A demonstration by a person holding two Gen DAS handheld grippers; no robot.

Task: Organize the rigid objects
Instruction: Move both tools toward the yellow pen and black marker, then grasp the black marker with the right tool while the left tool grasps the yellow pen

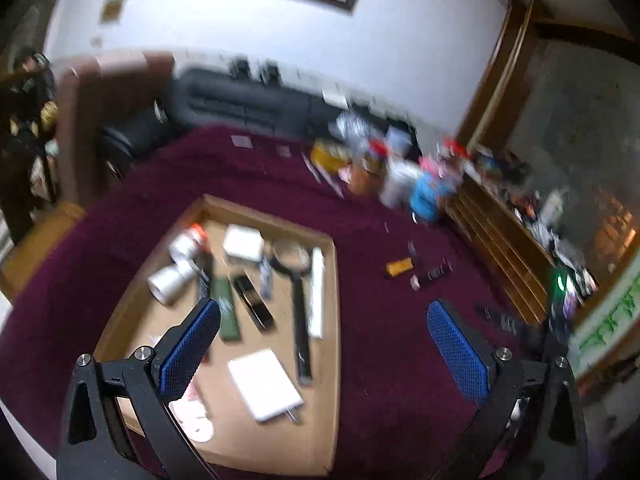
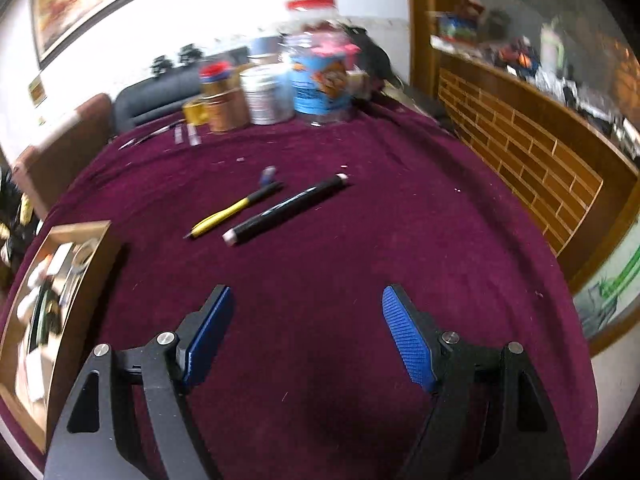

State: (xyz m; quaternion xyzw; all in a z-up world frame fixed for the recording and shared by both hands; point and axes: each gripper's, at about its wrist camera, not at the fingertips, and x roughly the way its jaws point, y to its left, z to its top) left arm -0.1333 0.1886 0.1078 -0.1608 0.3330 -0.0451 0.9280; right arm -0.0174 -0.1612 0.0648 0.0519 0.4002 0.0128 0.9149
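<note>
A shallow wooden tray [image 1: 332,280] lies on the maroon tablecloth [image 1: 384,344] and holds several items: white bottles, a white box, a black remote, a long black stick, a white bar and a white pad. My left gripper [image 1: 324,312] hangs open over the tray's near right part, nothing between its blue pads. In the right wrist view, a yellow-and-black pen [image 2: 236,210] and a black marker [image 2: 286,210] lie side by side on the cloth, with a small blue piece [image 2: 268,174] behind them. My right gripper [image 2: 308,300] is open and empty, short of the marker. The tray [image 2: 94,276] shows at the left edge.
Jars, tins and a red-lidded plastic jar [image 2: 316,64] crowd the table's far edge. A small yellow block [image 1: 399,267] and dark small pieces lie on the cloth right of the tray. A brick-patterned wooden counter [image 2: 520,152] runs along the right. A dark sofa stands behind.
</note>
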